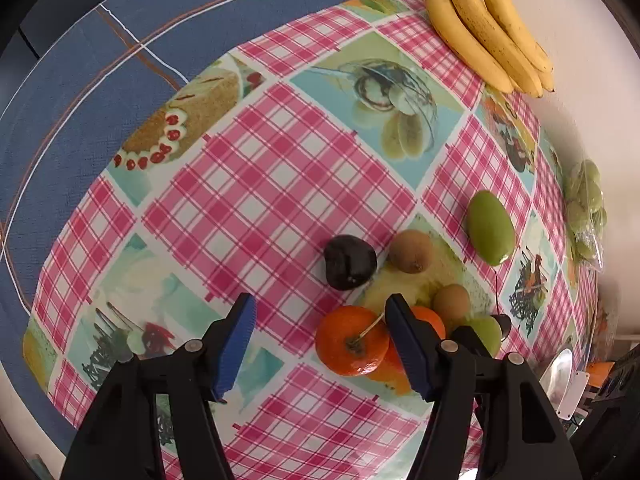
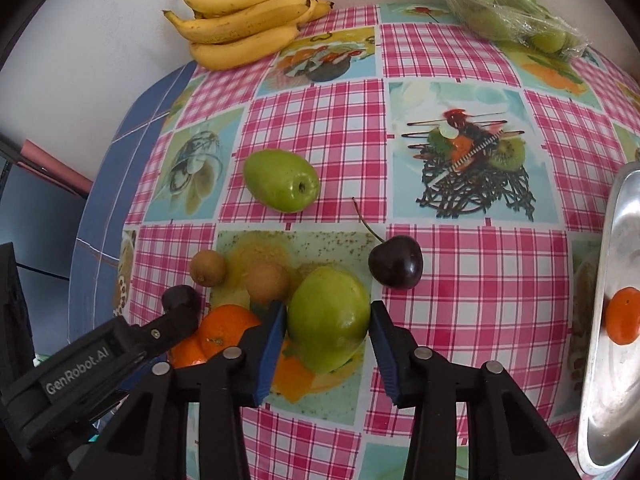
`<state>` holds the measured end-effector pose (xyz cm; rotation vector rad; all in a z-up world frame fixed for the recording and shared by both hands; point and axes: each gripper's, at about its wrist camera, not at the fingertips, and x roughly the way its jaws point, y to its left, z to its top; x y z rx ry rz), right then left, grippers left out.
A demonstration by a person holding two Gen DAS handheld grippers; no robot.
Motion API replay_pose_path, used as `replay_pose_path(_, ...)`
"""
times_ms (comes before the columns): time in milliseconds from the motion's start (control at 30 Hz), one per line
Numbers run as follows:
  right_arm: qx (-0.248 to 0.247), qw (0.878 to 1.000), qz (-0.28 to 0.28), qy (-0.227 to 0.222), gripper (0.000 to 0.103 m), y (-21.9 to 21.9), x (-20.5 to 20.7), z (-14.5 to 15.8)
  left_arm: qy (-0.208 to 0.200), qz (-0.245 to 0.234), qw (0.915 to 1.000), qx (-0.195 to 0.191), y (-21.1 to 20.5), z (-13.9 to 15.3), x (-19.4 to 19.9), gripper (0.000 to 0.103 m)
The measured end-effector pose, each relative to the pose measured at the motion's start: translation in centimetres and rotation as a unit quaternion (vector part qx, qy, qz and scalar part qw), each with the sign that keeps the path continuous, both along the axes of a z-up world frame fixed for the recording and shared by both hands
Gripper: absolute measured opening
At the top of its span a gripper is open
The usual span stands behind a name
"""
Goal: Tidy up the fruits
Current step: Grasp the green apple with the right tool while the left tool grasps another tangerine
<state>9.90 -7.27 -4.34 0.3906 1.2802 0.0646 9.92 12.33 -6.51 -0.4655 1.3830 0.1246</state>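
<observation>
Your right gripper (image 2: 328,344) points steeply down at the desk (image 2: 460,272) with a green fruit (image 2: 330,316) between its blue pads; the left pad looks to touch the fruit's side, while a thin gap seems to remain at the right pad, so you are not clearly pinching it yet. Your left gripper (image 1: 320,344) is spread about halfway over an orange mandarin (image 1: 352,340), which sits against the right pad's side with bare cloth between it and the left pad; nothing is gripped. A second mandarin (image 2: 224,332) lies touching the first, partly hidden behind your left gripper's finger. Just beyond them sit two brown kiwis (image 2: 208,267) (image 2: 267,282), a dark plum-like fruit (image 1: 349,262) and a dark cherry (image 2: 396,262) with its stem up. Another green fruit (image 2: 282,180) lies farther out on the checked cloth. A bunch of bananas (image 2: 248,16) rests at the desk's far edge by the wall, and a wrapped pack of green fruits (image 2: 508,12) lies at the far right. On the right, a metal tray (image 2: 600,360) holds one mandarin (image 2: 624,316).
</observation>
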Motion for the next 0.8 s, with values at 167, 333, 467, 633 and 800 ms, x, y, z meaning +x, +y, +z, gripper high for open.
replay_pose_path(167,0.004,1.0,0.0,-0.001,0.043,-0.1,-0.2,0.0,0.0,-0.008,1.0,0.003,-0.5,0.1,0.0,0.056)
replay_pose_path(333,0.015,1.0,-0.004,0.0,0.043,-0.5,-0.7,0.1,0.0,-0.011,0.9999,0.005,-1.2,0.3,0.1,0.052)
replay_pose_path(467,0.019,1.0,-0.005,0.002,0.043,-0.7,-1.1,0.4,0.004,-0.006,0.9999,-0.008,-1.1,0.3,0.0,0.052)
replay_pose_path(633,0.031,0.999,-0.01,0.008,0.043,-1.0,-1.9,0.8,0.006,-0.007,0.9999,-0.005,-0.9,0.5,-0.2,0.052)
replay_pose_path(800,0.026,0.999,-0.017,0.02,0.043,-1.7,-2.9,1.0,0.005,-0.008,0.9999,-0.005,-0.6,0.7,-0.2,0.052)
